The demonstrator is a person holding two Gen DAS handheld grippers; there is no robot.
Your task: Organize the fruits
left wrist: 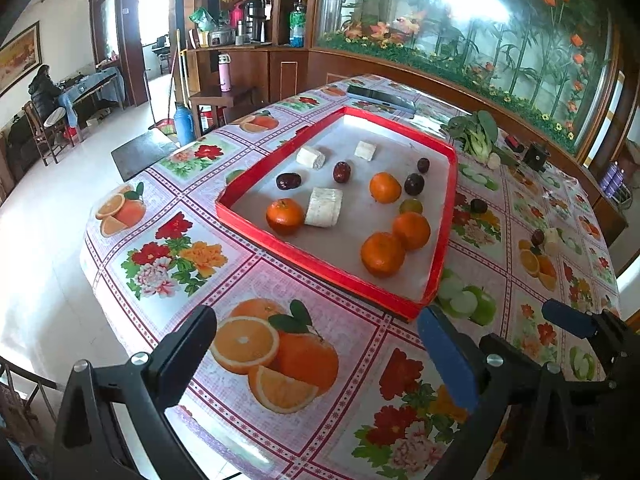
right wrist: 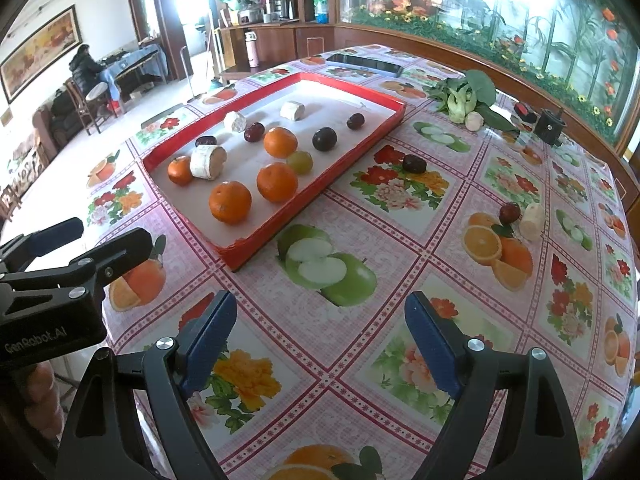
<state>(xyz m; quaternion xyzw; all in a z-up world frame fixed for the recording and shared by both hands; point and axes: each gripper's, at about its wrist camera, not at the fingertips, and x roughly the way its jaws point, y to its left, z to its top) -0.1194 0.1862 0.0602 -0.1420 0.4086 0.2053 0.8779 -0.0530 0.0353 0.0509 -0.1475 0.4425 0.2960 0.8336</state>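
A red tray (left wrist: 446, 236) (right wrist: 280, 224) with a white liner holds several oranges (left wrist: 383, 254) (right wrist: 230, 202), dark red jujubes (left wrist: 342, 171), white cut pieces (left wrist: 324, 207) and one green fruit (right wrist: 300, 161). Outside the tray, on the tablecloth, lie a dark jujube (right wrist: 414, 163) (left wrist: 478, 205) and, further right, another jujube (right wrist: 509, 212) touching a white piece (right wrist: 532, 222). My left gripper (left wrist: 320, 356) hovers open over the cloth in front of the tray, holding nothing. My right gripper (right wrist: 320, 340) is open and holds nothing, right of the tray's near corner.
Leafy greens (right wrist: 464, 94) and a white bulb (right wrist: 474, 120) lie behind the tray to the right, near a small black object (right wrist: 550, 126). A dark phone (right wrist: 364, 62) lies at the table's far edge. A person sits at a desk far left (right wrist: 86, 66).
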